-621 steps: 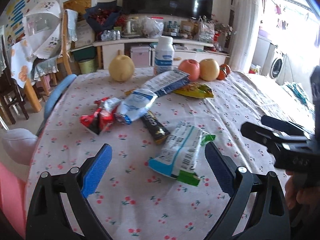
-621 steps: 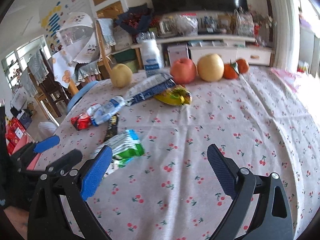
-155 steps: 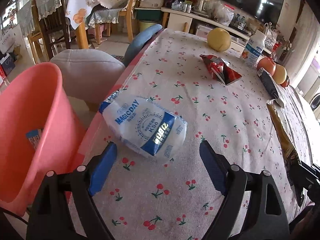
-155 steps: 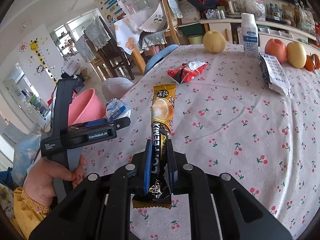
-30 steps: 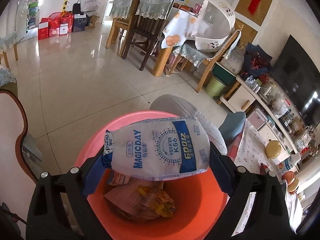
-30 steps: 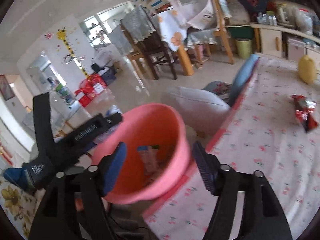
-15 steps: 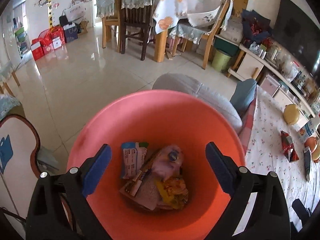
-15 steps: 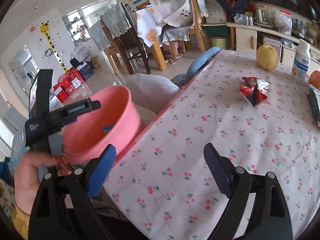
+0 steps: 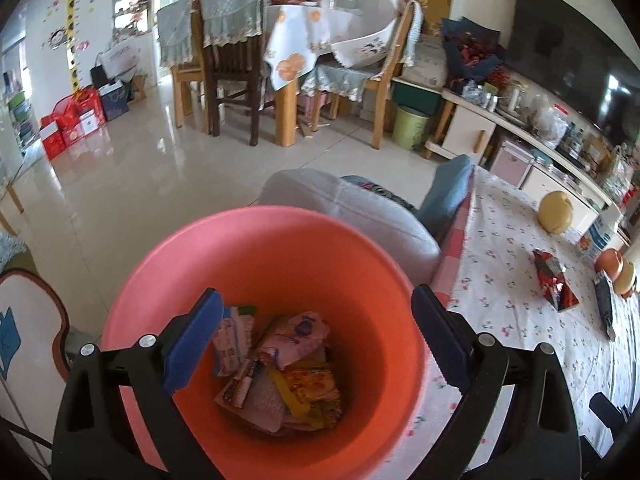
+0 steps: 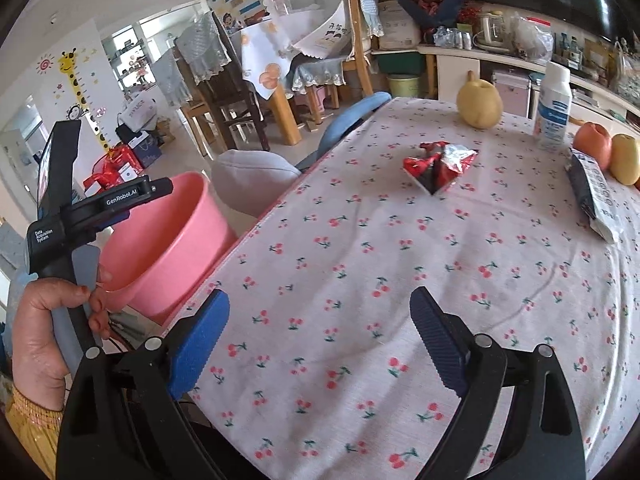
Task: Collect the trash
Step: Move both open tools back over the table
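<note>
Cloth with a cherry print fills the near ground under my right gripper [image 10: 318, 334]; its jaws stand wide apart, having just been opening, with nothing between them. That stretch of worktop [image 10: 360, 280] is bare, so I see free room ahead. Its left edge runs diagonally away from me, and the pink bin [image 10: 168, 240] stands on the floor tight against it. My left gripper [image 9: 316, 334] hangs over the bin's mouth, jaws apart and empty, above the wrappers [image 9: 288, 364] heaped at the bottom. A grey cushion [image 9: 352, 216] sits just behind the bin's rim. Farther along the worktop lies a red wrapper [image 10: 438, 162] with open cloth all round it, a dark packet [image 10: 592, 196] near the right edge, then a pear [image 10: 479, 104], bottle [image 10: 554, 106] and other fruit at the far end.
</note>
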{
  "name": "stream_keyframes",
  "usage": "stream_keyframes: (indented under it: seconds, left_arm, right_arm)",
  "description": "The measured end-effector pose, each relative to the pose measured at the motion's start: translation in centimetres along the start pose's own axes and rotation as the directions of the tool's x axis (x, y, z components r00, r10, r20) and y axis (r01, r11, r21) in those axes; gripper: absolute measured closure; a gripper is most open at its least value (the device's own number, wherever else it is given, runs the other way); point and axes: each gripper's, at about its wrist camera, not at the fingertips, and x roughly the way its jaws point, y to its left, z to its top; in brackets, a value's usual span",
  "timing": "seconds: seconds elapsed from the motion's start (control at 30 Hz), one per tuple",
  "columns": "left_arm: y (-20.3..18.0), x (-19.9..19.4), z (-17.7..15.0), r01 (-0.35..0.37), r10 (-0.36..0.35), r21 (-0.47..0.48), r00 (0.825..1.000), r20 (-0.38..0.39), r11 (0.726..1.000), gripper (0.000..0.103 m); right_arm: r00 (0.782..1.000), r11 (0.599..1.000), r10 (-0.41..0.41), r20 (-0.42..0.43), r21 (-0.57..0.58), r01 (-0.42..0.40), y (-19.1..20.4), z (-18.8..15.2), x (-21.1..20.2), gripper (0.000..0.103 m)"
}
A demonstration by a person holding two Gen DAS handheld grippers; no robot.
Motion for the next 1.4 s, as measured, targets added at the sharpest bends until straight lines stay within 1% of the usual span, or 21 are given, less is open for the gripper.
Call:
stream_keyframes:
  seconds: [0.23, 0.47, 0.7, 0.97, 1.27, 1.4]
  left_arm:
    - [-3.6, -0.6, -0.5, 0.035, -0.036, 0.078, 0.999, 0.019, 0.996, 0.007]
    - [-6.8, -1.0, -1.2, 0.035, -0.037, 0.160, 0.999, 0.013, 0.986, 0.007]
    - [-10.1, -1.5, -2.1, 0.039, -0.044, 0.236, 0.999, 0.016, 0.971, 0.007]
    - [-14.8, -2.0, -3.7, 0.024, -0.037, 0.365, 0.999, 0.027, 0.931, 0.007]
    - [-19.8, -2.4, -5.3, 0.025, -0.051, 0.472, 0.998, 0.043, 0.882, 0.007]
    - [-21.5, -2.3, -6.0, 0.023, -0.050, 0.503, 0.998, 0.041, 0.864, 0.007]
  right_arm:
    - [1.000, 1.000, -0.023, 0.013, 0.016, 0.023, -1.5, -0.5, -0.9, 0.010]
    - [0.999, 0.998, -0.026, 0.022, 0.063, 0.025, -3.7, -0.9, -1.7, 0.010]
    - [0.999, 0.996, -0.038, 0.027, 0.076, 0.036, -5.0, -1.3, -2.8, 0.010]
    - [0.997, 0.995, -0.069, 0.041, 0.079, 0.066, -7.1, -1.6, -4.2, 0.010]
    - [0.991, 0.989, -0.122, 0.055, 0.093, 0.117, -10.0, -1.4, -5.4, 0.010]
    - [0.987, 0.984, -0.146, 0.063, 0.111, 0.139, -11.3, -1.2, -6.0, 0.010]
